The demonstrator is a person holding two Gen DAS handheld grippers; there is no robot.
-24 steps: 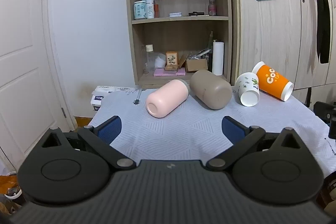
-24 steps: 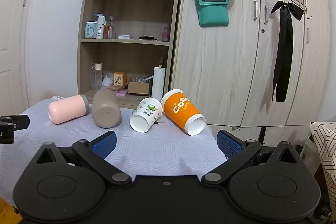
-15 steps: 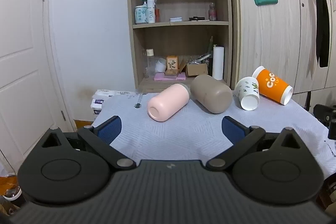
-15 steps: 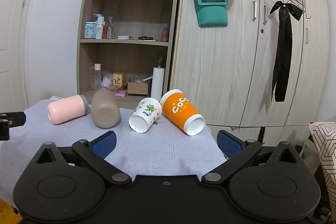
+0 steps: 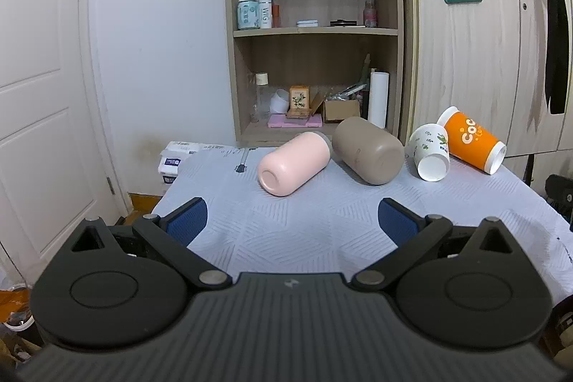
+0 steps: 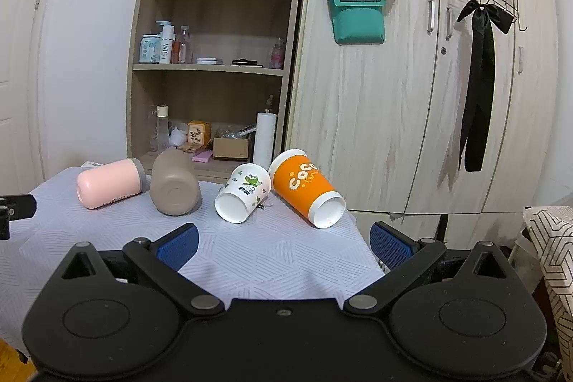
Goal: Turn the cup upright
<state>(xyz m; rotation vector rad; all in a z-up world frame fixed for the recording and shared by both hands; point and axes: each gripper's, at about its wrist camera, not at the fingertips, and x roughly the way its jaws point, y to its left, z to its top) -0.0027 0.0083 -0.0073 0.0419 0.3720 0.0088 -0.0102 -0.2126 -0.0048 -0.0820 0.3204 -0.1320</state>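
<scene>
Several cups lie on their sides in a row at the far side of a table with a pale cloth (image 5: 322, 224): a pink cup (image 5: 293, 163), a brown cup (image 5: 369, 155), a white cup with a green print (image 5: 429, 153) and an orange cup (image 5: 471, 140). The right wrist view shows them too: the pink cup (image 6: 107, 183), the brown cup (image 6: 174, 187), the white cup (image 6: 243, 197) and the orange cup (image 6: 306, 190). My left gripper (image 5: 292, 221) is open and empty, short of the pink and brown cups. My right gripper (image 6: 283, 246) is open and empty, short of the white and orange cups.
An open wooden shelf (image 5: 315, 31) with bottles and boxes stands behind the table. Wardrobe doors (image 6: 412, 117) stand to its right, with a black ribbon (image 6: 480, 88) hanging. A white door (image 5: 43, 95) is at the left. The table's right edge (image 6: 361, 238) drops off near the orange cup.
The left view has tilted down and drawn back slightly, so the cups sit a little higher in it. The right view has barely shifted. No cup has moved.
</scene>
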